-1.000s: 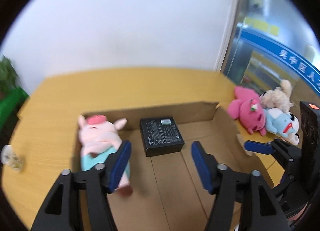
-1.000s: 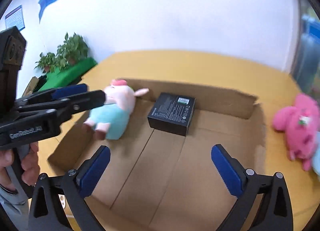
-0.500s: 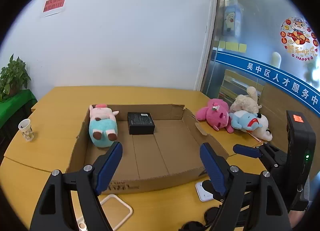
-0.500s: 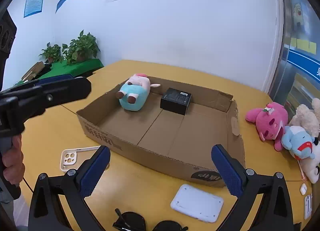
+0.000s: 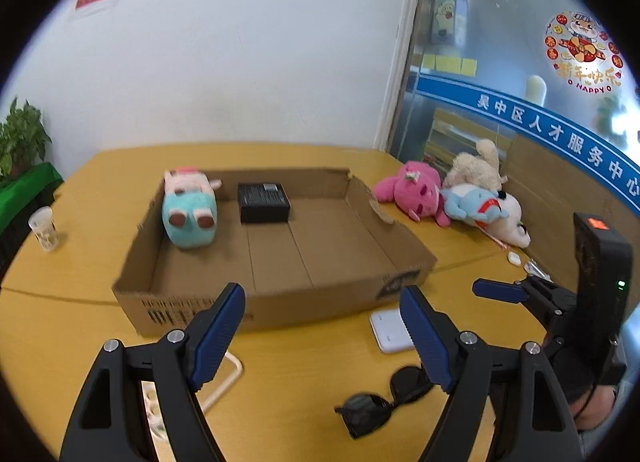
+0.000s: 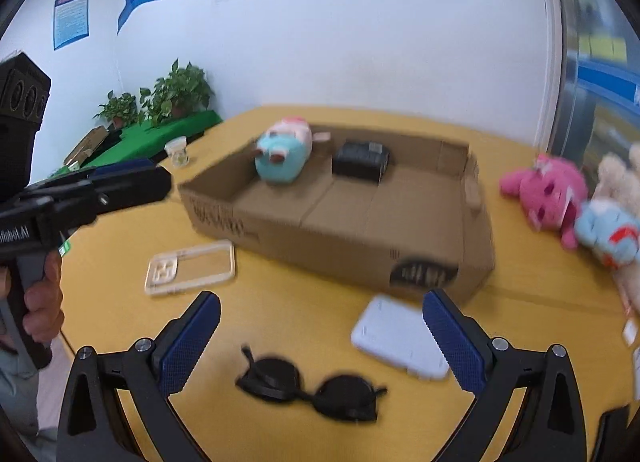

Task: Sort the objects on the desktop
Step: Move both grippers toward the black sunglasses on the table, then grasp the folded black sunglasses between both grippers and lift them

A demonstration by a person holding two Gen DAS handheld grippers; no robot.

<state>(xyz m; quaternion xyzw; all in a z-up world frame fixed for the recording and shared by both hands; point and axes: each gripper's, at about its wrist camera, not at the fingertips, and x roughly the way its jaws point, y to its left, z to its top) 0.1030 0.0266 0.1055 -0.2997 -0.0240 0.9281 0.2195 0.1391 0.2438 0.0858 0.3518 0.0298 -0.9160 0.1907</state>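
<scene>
Two handheld grippers are hovering above a yellow tabletop [image 5: 304, 366], both with blue-padded jaws spread wide and holding nothing. The right gripper [image 6: 320, 336] is pointing down at a pair of black sunglasses [image 6: 310, 386], which are lying folded open on the tabletop just in front of its jaws. A flat white case [image 6: 400, 340] is resting near its right jaw. The left gripper [image 5: 324, 332] is sitting over a clear phone case [image 6: 190, 268], which in its own view is mostly hidden behind the left finger.

Beyond these small items a shallow cardboard box [image 5: 280, 302] is standing open. Inside it, against the far wall, a plush pig [image 5: 190, 211] in teal is lying beside a black box [image 5: 264, 201], the two near but apart. To the right of the cardboard box, a pink plush [image 5: 414, 193], a blue plush [image 5: 476, 203] and a cream plush [image 5: 478, 171] are piled together on the tabletop. A plastic cup [image 5: 44, 227] is standing far left.

The sunglasses look like the likeliest next pick. They are thin and low, so the jaws could close above them, or pinch one lens and let the frame swing or slip. The right view is blurred, suggesting quick movement, which could spoil alignment. The two grippers are also working close together and could collide.
</scene>
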